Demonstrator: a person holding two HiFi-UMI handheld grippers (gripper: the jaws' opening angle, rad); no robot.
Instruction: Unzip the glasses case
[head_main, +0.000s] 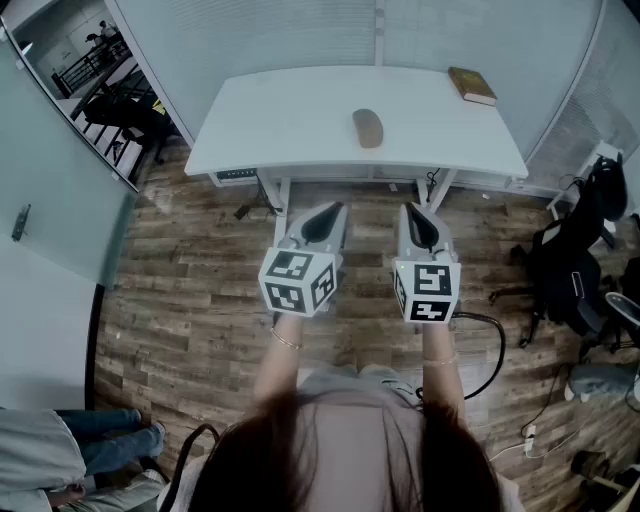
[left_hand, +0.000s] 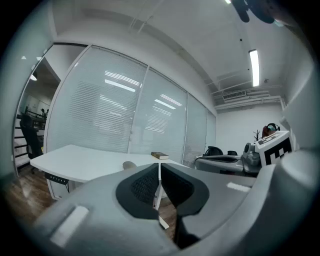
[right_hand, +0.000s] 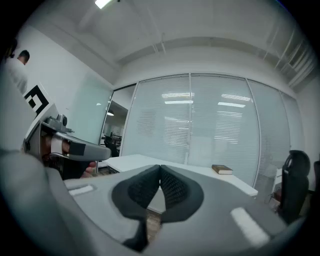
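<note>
A: How is the case recorded?
B: The case (head_main: 368, 128) is noted as a small brown-grey oval, closed and laid flat at the middle of the white table (head_main: 270, 120). Its zip cannot be made out. A book (head_main: 472, 86) is logged at the far right corner.
A: And the grippers?
B: The left gripper (head_main: 324, 218) and right gripper (head_main: 424, 224) are held level, side by side, on the near side of the table, well apart from the case. Both jaw pairs are clenched on nothing.
</note>
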